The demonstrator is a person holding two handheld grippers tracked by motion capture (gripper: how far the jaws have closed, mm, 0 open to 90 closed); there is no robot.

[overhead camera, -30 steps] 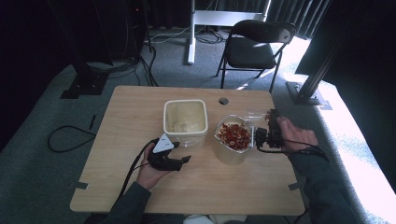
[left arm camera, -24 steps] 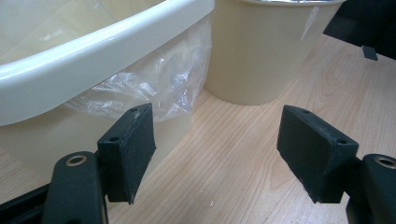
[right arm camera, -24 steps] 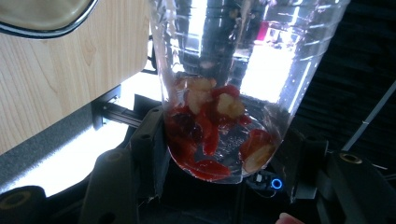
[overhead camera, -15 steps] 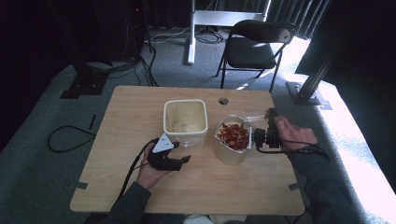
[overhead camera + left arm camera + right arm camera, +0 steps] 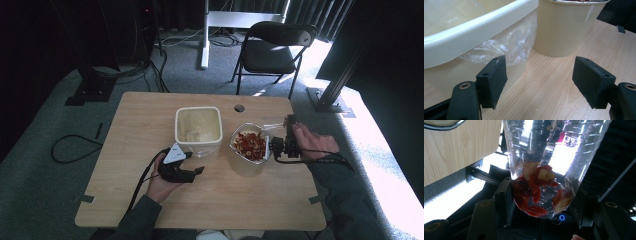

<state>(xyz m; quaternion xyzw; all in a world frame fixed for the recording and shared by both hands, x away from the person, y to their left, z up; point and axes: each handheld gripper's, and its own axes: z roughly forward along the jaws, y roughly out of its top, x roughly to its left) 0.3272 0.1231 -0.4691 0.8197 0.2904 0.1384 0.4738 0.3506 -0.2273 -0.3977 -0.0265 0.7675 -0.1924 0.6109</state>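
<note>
Tipping the clear plastic cup (image 5: 544, 165) over the round beige tub (image 5: 245, 169), apparently to empty its red dried pieces (image 5: 534, 192) onto the red pieces (image 5: 250, 145) already lying in that tub. Clamping the cup near its closed end with the right gripper (image 5: 544, 200), one jaw pressing on each side of the clear wall. In the high view, holding the cup roughly level, with its open end toward the tub's far rim, beside the right hand (image 5: 307, 140). Noting the remaining pieces gathering at the closed end, close to the jaws and well away from the mouth: judging a steeper tilt to be needed, raising the closed end slowly above the mouth. Centring the mouth over the tub before steepening, avoiding spill onto the surface (image 5: 145, 125) or into the square cream container (image 5: 198, 109) just beside the tub. Gripping gently, the thin wall being likely to buckle and slip under hard pressure; tapping or lightly shaking for any pieces clinging to the inside. Resting the left gripper (image 5: 542, 82) on the surface in front of the square container, jaws standing apart with nothing between them, one pad (image 5: 492, 80) near the clear plastic liner (image 5: 506, 47) hanging under the rim. Considering bracing the tub with that free gripper if the tub is judged likely to shift during pouring.
</note>
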